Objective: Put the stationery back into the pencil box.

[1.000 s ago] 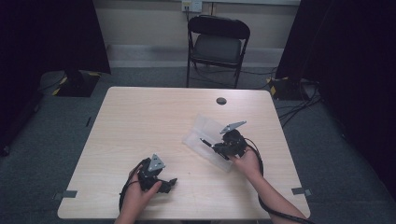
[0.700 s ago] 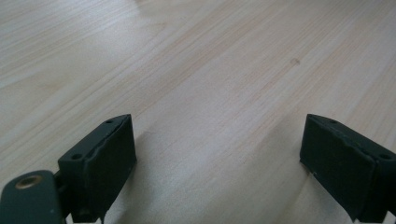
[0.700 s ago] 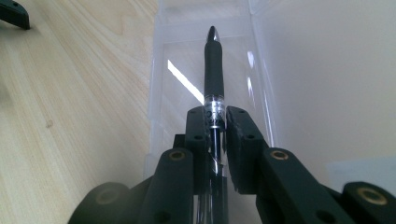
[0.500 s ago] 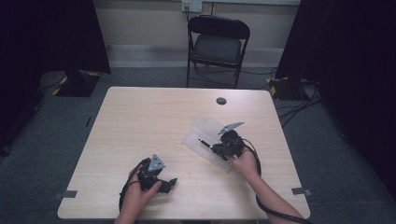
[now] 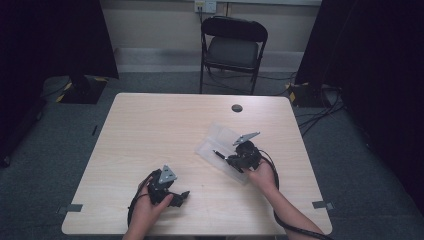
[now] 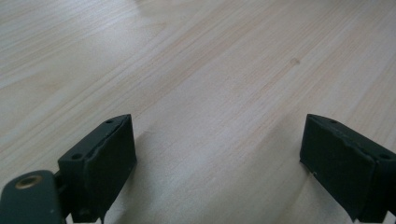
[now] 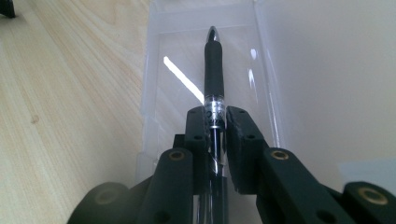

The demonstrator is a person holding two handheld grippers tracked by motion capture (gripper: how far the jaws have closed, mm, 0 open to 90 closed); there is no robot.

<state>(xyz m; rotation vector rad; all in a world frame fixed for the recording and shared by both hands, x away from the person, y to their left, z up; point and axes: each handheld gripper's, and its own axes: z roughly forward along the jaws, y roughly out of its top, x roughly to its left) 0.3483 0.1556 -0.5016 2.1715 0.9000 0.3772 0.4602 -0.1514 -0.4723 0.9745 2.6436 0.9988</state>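
My right gripper (image 7: 216, 122) is shut on a black pen (image 7: 213, 70) with a clear barrel and a silver tip. The pen points forward over the tray half of a clear plastic case (image 7: 182, 60). From above, that gripper (image 5: 231, 159) and the pen (image 5: 219, 153) sit over the open clear case (image 5: 220, 142) right of the table's middle. Near the front edge my left gripper (image 5: 181, 196) rests low on the table, held by a hand. Its jaws stand wide apart, each black pad (image 6: 103, 163) just above bare wood with nothing between them; the gripper (image 6: 219, 163) is open.
The light wooden table (image 5: 150, 135) has a small dark round hole cover (image 5: 237, 108) near its far edge. A black folding chair (image 5: 233, 47) stands beyond the table. Cables trail from both grippers toward the near edge.
The right gripper with the pen has shifted slightly toward the near right over the case. The left gripper has stayed put.
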